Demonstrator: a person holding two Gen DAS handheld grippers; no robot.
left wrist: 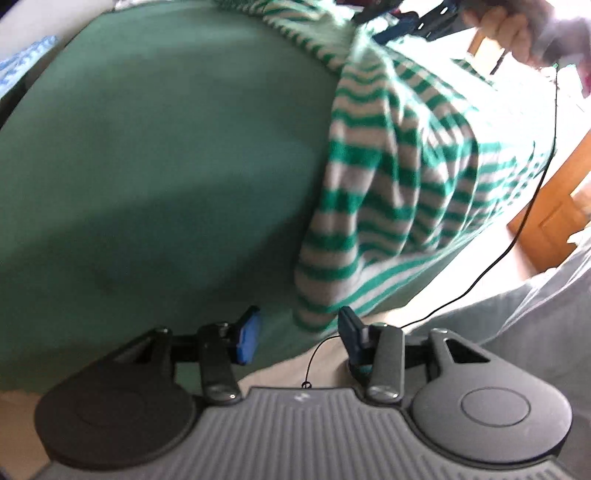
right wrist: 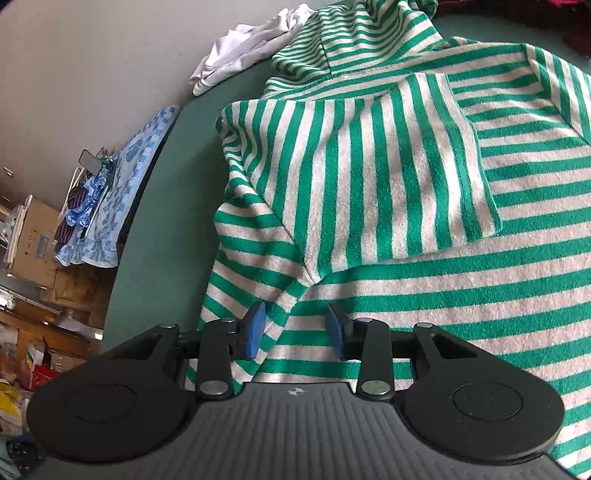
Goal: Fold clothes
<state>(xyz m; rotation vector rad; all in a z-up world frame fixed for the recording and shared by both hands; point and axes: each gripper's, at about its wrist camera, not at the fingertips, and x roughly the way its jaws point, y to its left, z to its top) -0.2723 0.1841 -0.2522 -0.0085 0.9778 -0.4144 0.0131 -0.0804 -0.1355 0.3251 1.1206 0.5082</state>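
Green cloth-covered table (left wrist: 147, 147) here. Both my grippers, left (left wrist: 297, 334) and right (right wrist: 295, 330), gape empty over the green-and-white striped terry top (right wrist: 406, 221), sleeve folded across. Grab one layer only and that fold probably slides apart.

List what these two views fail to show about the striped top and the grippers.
- Left wrist view: motion blur smears the striped top; its far end runs off the top edge.
- Left wrist view: the right gripper is small, dark and blurred, so its jaws cannot be read there.
- Right wrist view: the striped top runs past the right and top edges.
- Right wrist view: the white garment is crumpled, type unclear.
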